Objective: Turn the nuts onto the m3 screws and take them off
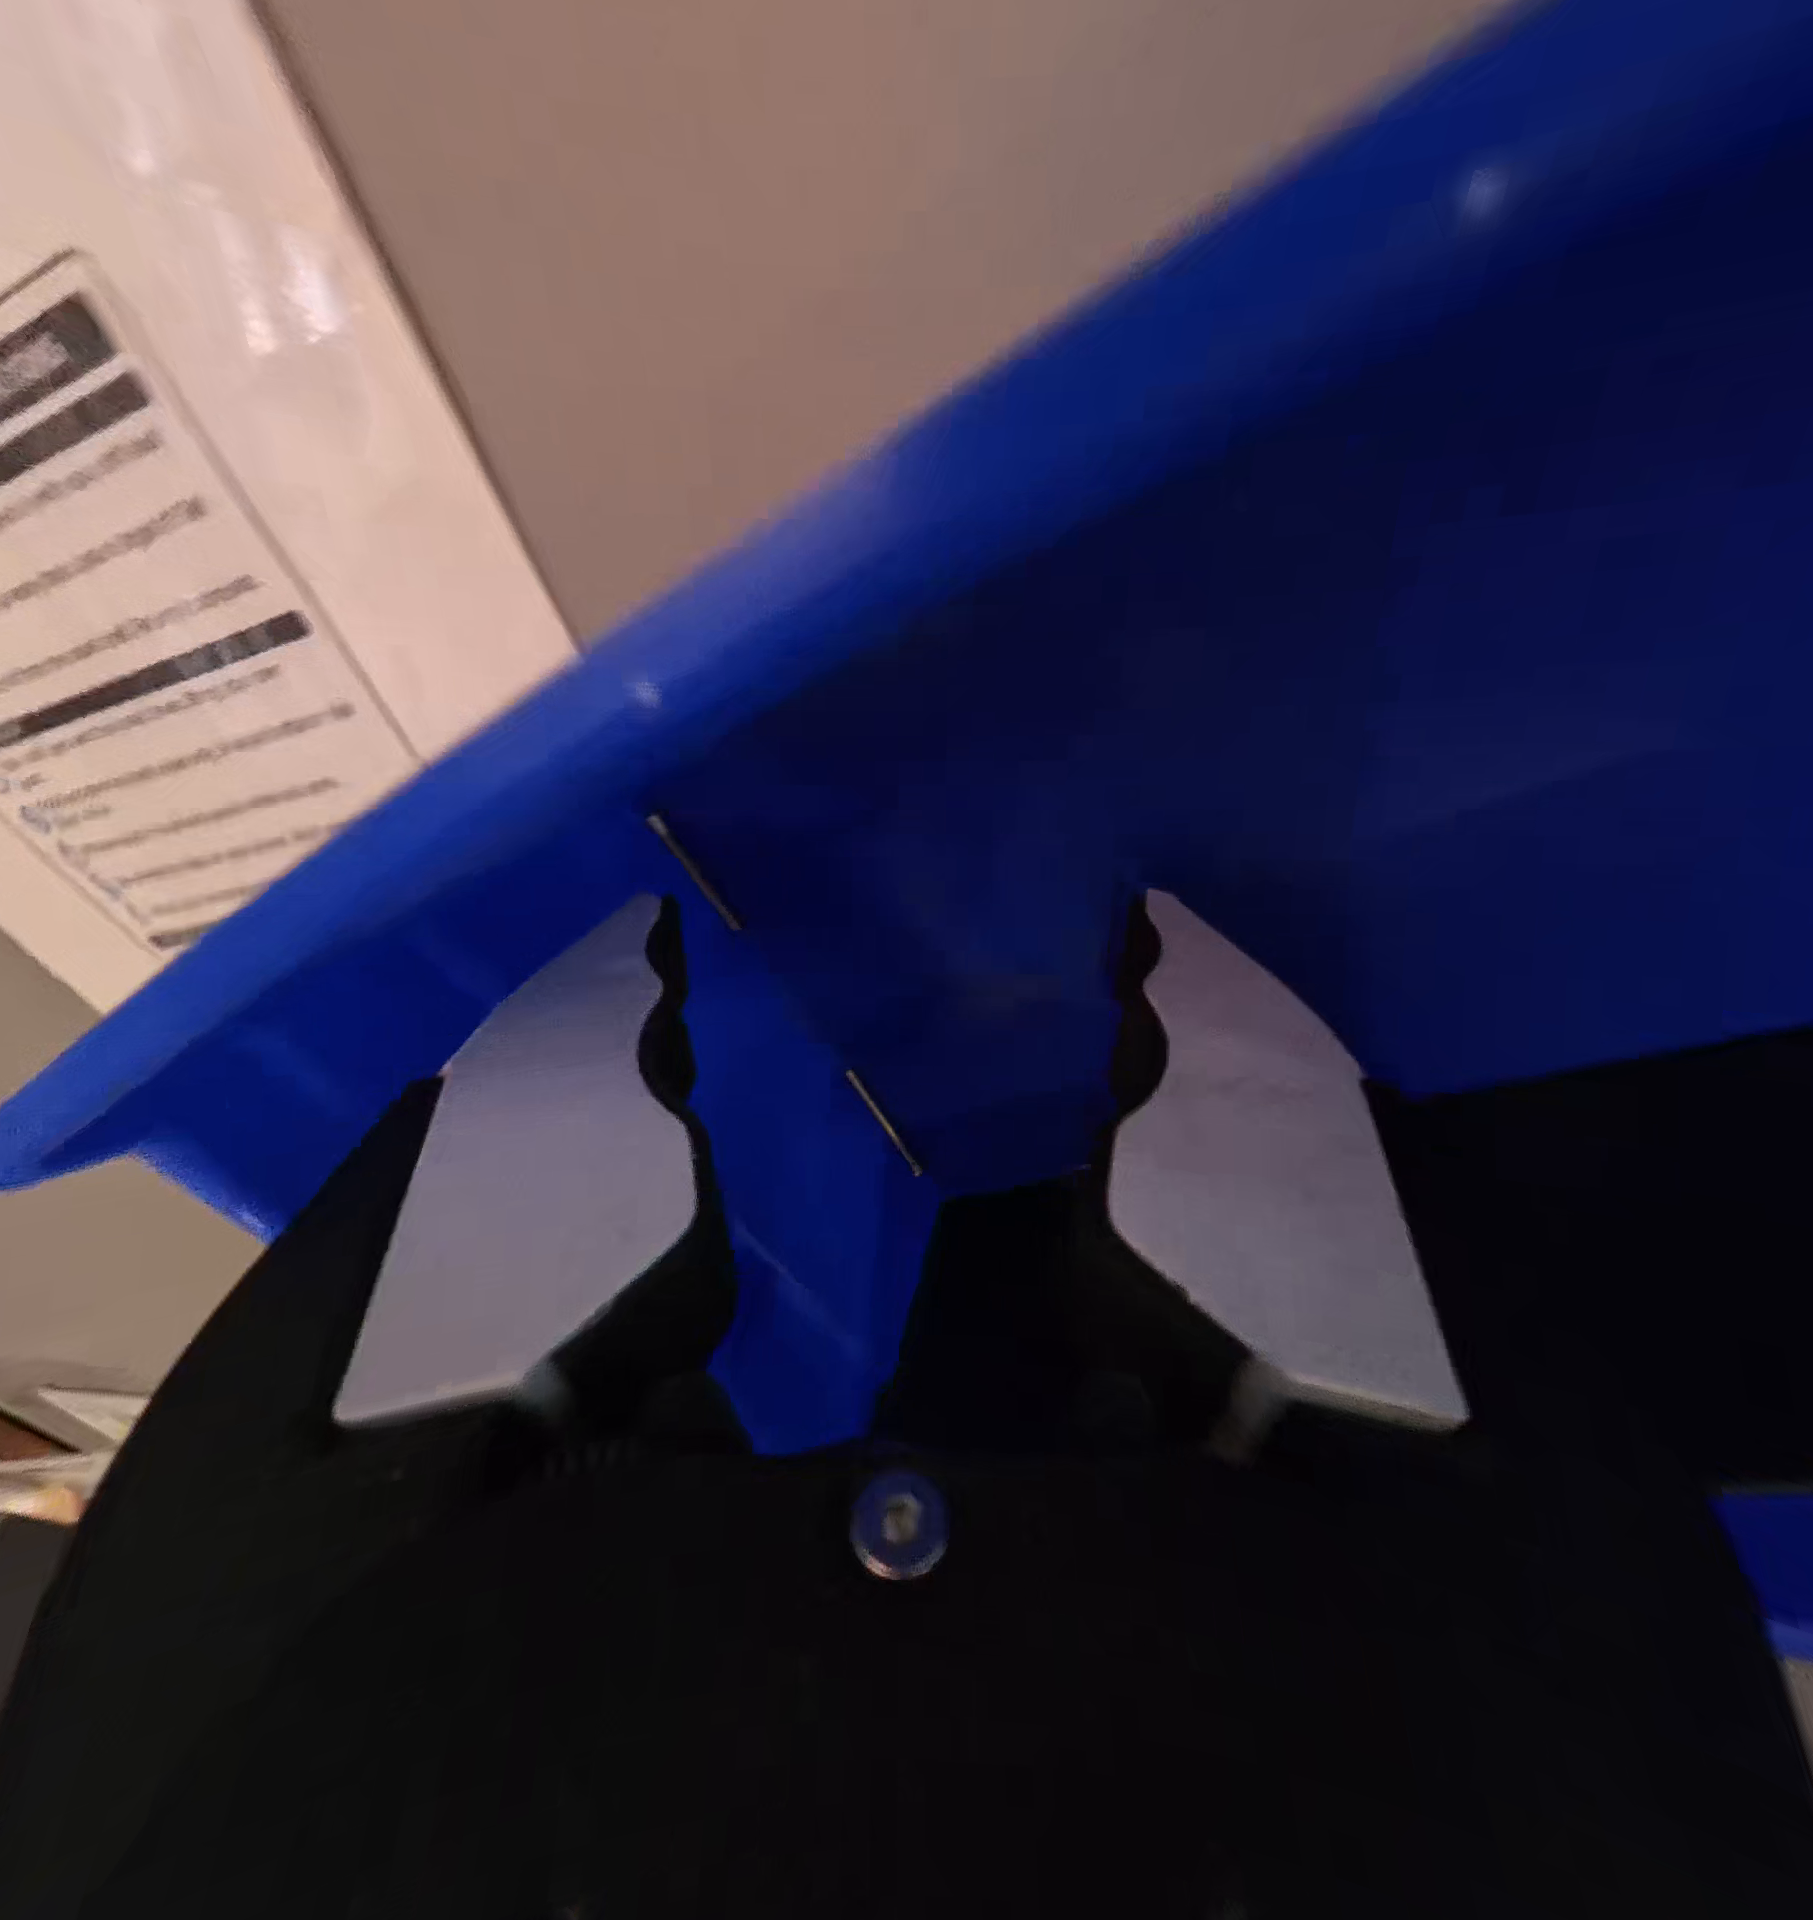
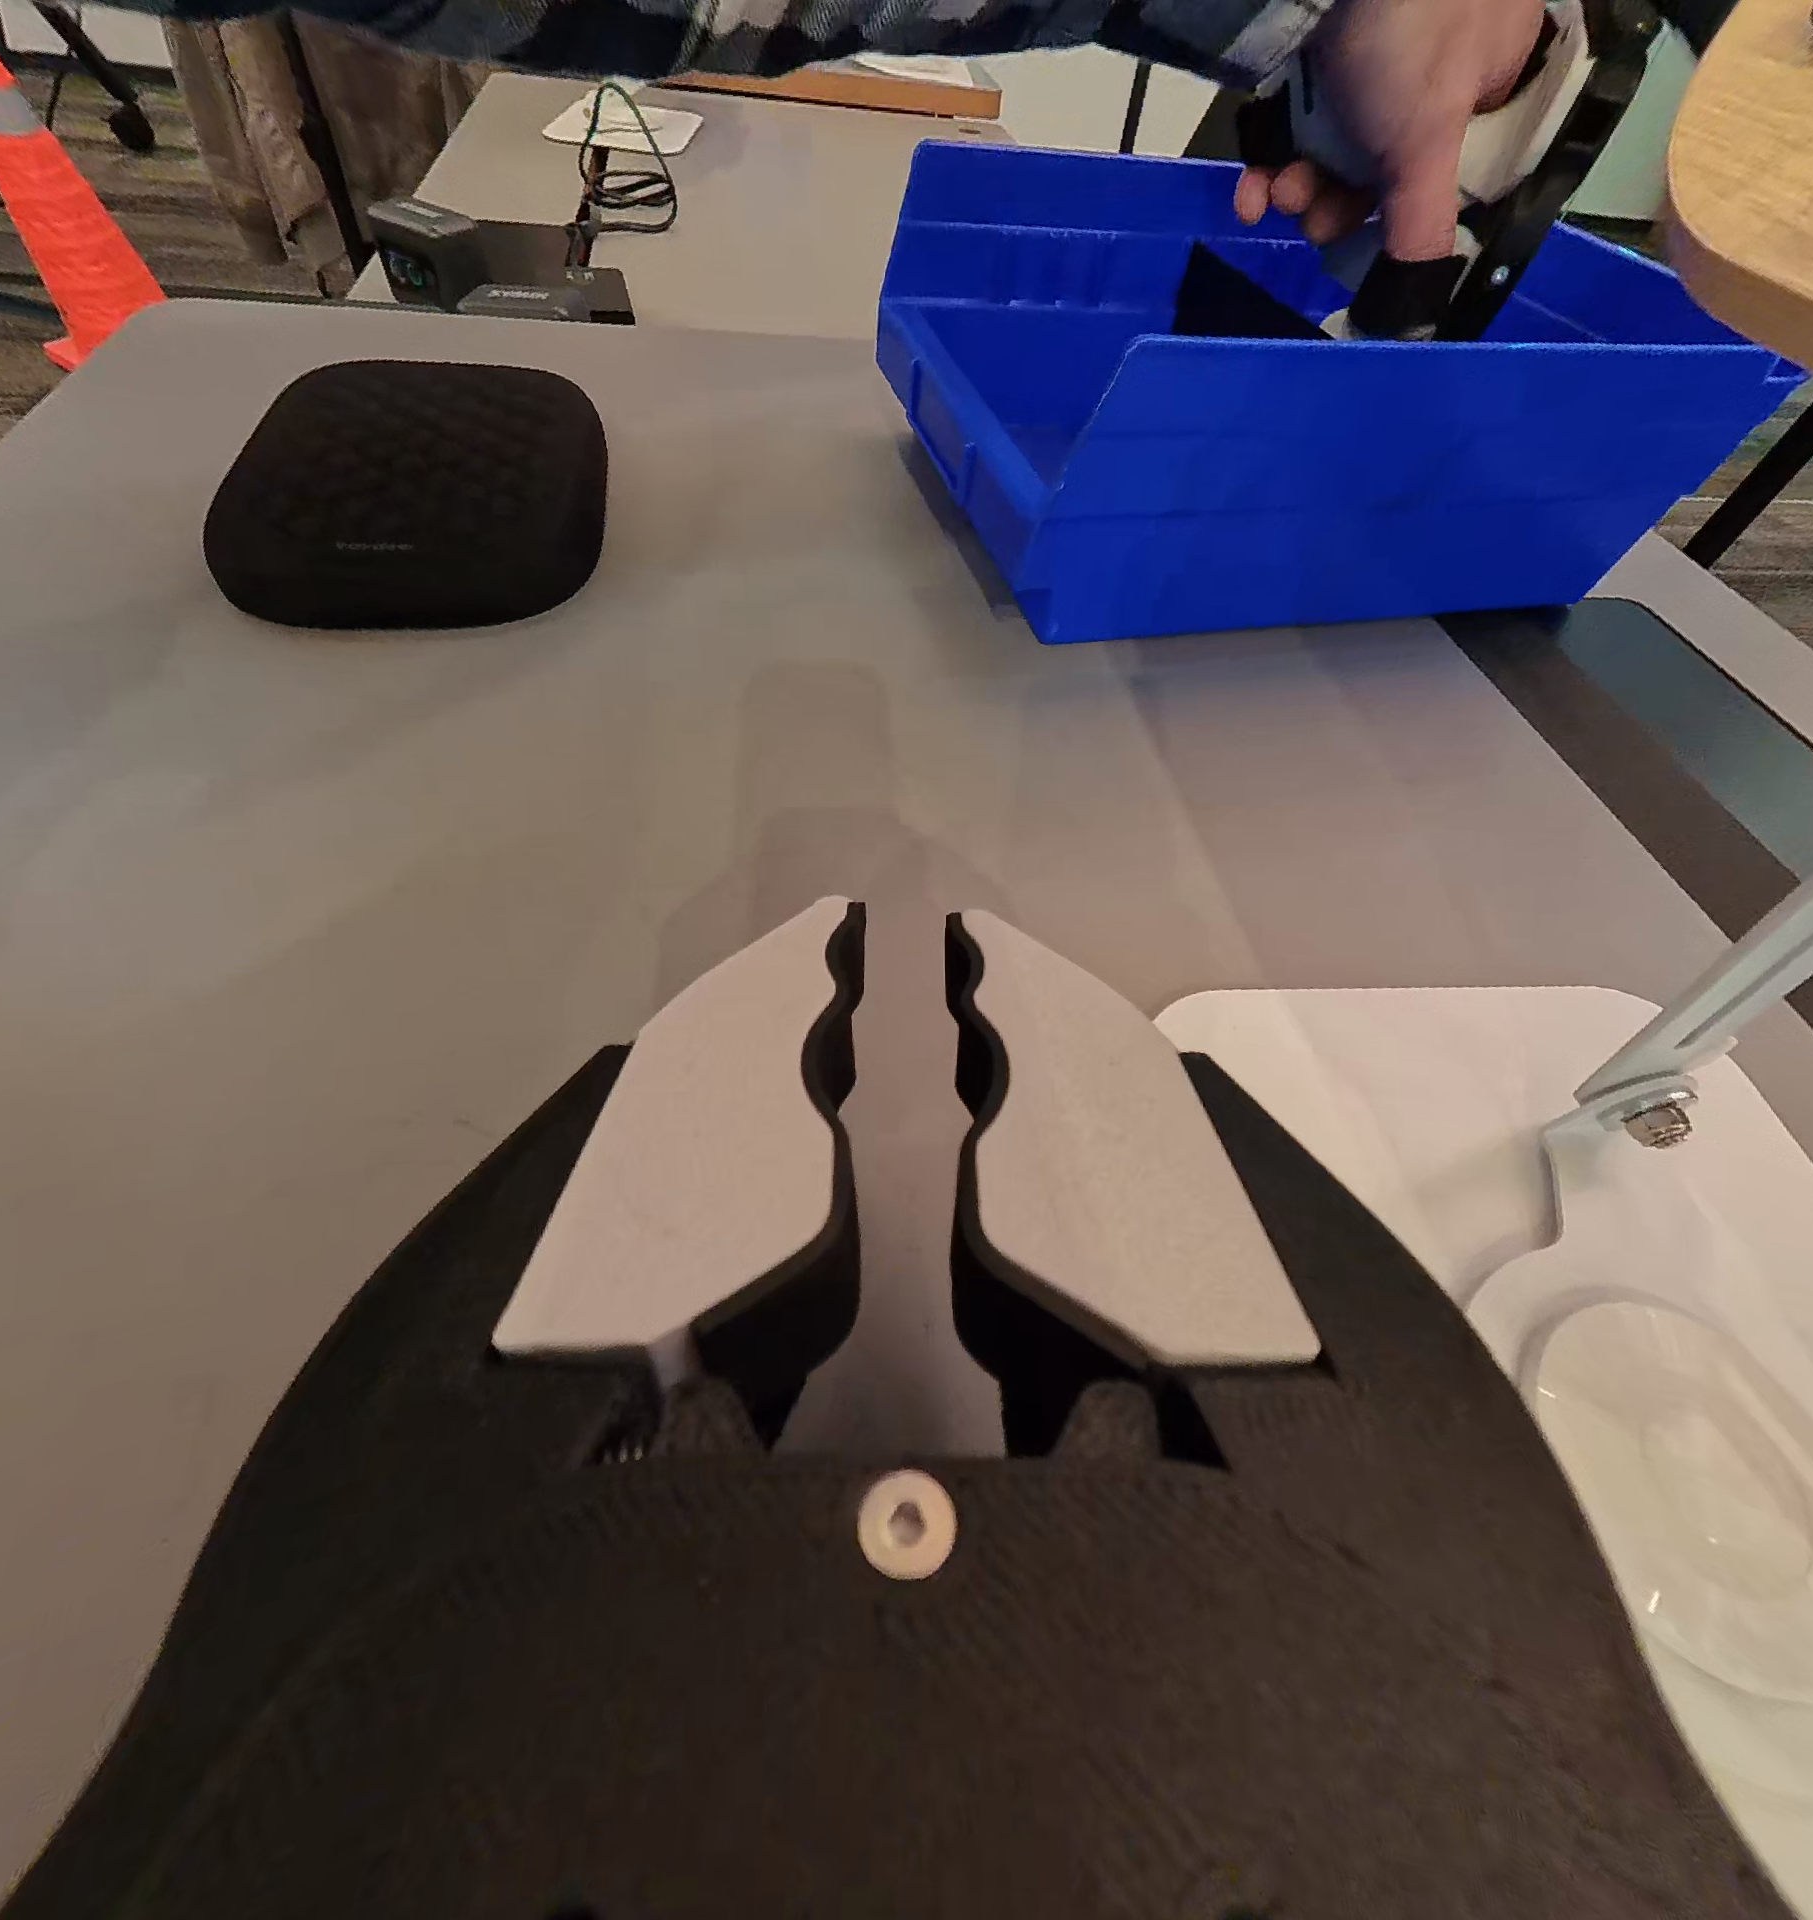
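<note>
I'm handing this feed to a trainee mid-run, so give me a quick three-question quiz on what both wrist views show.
1. True or false: the right gripper has something between its jaws.
2. Which object has the left gripper clamped? A) black pad B) blue bin C) orange cone
3. Fill in: the black pad lies on the grey ____.

Key
1. False: its jaws stand slightly apart over bare grey table.
2. B: blue bin plastic fills the space between its jaws, both pads against it.
3. table, apart from the bin, on the picture's left.
</note>
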### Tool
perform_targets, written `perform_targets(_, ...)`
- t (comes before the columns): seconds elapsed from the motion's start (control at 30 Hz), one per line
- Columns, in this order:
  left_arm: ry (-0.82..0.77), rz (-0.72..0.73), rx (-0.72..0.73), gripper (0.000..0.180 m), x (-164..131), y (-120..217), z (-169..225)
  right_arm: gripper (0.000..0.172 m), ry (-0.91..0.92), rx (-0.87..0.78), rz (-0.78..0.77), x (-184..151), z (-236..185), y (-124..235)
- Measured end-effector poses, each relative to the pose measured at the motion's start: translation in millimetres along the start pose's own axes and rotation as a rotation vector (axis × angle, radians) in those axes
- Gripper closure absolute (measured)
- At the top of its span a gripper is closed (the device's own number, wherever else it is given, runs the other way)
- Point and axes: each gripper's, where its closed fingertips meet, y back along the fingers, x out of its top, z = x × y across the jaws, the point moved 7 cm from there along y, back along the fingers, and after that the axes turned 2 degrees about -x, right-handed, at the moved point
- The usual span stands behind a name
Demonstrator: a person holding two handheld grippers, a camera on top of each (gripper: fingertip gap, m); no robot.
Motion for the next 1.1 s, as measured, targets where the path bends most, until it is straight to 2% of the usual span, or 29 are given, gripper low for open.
perform_targets(0.07,-0.122,-0.007,-0.024,0.102,-0.5,5.3,8.9,0.157,0.0,0.0,0.003,0.1,0.1,0.3)
perform_targets(0.13,-0.145,-0.034,-0.021,0.104,-3.4,13.1,10.1,0.157,0.0,0.001,0.003,0.1,0.1,0.4)
perform_targets(0.2,-0.181,-0.065,-0.01,0.096,-5.5,16.8,9.6,0.157,0.003,0.001,0.004,0.1,-0.3,0.5)
perform_targets(0.3,-0.338,-0.13,0.072,0.086,-8.1,18.1,7.7,0.157,0.013,-0.005,0.009,0.4,-1.4,1.2)
perform_targets(0.4,-0.487,-0.107,0.088,0.093,-3.3,22.6,9.3,0.157,0.015,-0.015,0.008,0.4,-3.4,1.7)
perform_targets(0.5,-0.635,-0.076,0.084,0.107,-4.6,30.8,11.5,0.158,0.023,-0.017,0.0,0.2,-5.0,0.8)
perform_targets(0.63,-0.701,-0.166,0.101,0.101,-16.2,29.1,0.9,0.158,0.028,-0.014,-0.012,-0.2,-7.0,-0.7)
perform_targets(0.8,-0.753,-0.163,0.097,0.102,-20.8,28.4,-5.3,0.158,0.025,-0.01,-0.009,0.3,-8.2,-0.7)
perform_targets(0.87,-0.756,-0.193,0.061,0.102,-26.4,23.4,-3.5,0.158,0.015,-0.004,0.003,0.9,-8.4,0.7)
perform_targets(1.03,-0.835,-0.216,0.12,0.101,-28.7,8.1,2.1,0.158,-0.015,0.004,0.032,2.2,-6.2,3.9)
perform_targets(1.1,-0.855,-0.273,0.145,0.093,-32.8,-2.7,5.8,0.158,-0.039,0.007,0.049,2.8,-3.8,5.7)
